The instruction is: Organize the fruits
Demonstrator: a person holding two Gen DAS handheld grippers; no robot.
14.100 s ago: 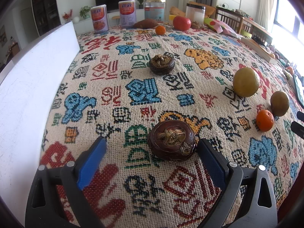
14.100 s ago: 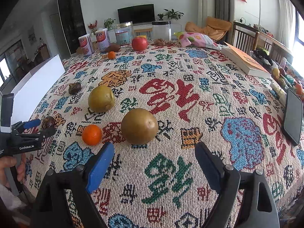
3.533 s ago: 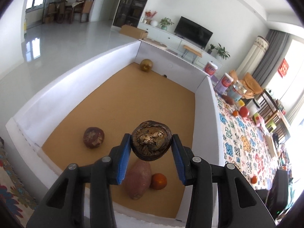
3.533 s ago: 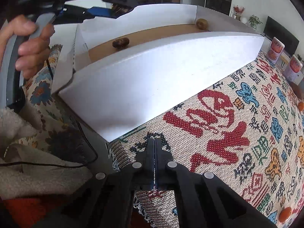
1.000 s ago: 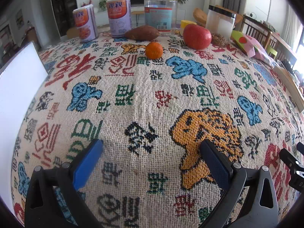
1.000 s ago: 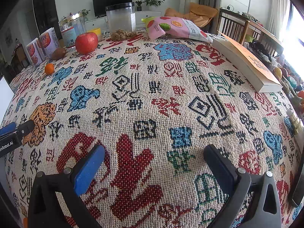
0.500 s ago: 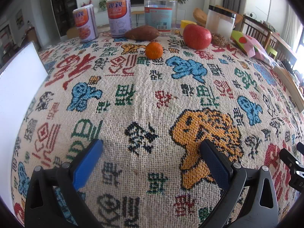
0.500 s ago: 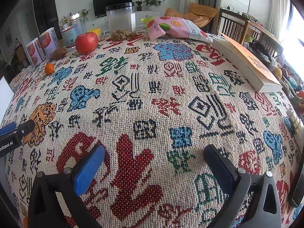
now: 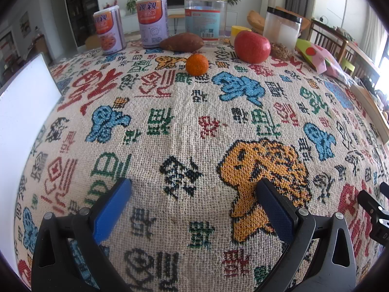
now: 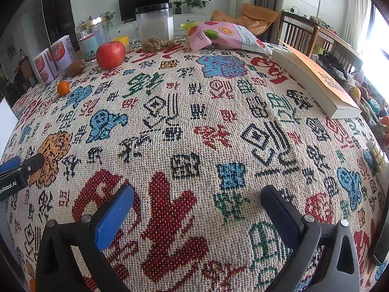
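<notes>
A small orange (image 9: 197, 64), a red apple (image 9: 252, 46) and a brown sweet potato (image 9: 181, 41) lie at the far end of the patterned tablecloth (image 9: 184, 126). They also show in the right wrist view: orange (image 10: 63, 88), apple (image 10: 110, 55), sweet potato (image 10: 75, 68). My left gripper (image 9: 193, 189) is open and empty, low over the cloth, well short of the orange. My right gripper (image 10: 197, 196) is open and empty over the cloth's middle. The left gripper's tip (image 10: 22, 166) shows at the right wrist view's left edge.
The white box wall (image 9: 23, 112) stands at the left. Two cans (image 9: 153, 25), a clear jar (image 9: 205, 15) and a nut jar (image 9: 282, 34) line the far edge. A snack bag (image 10: 223, 36) and a book (image 10: 316, 80) lie at the right.
Nothing has moved over the last second. 3.5 s ago the left gripper held a dark fruit over the box and the right was shut; both are now open and empty over the table.
</notes>
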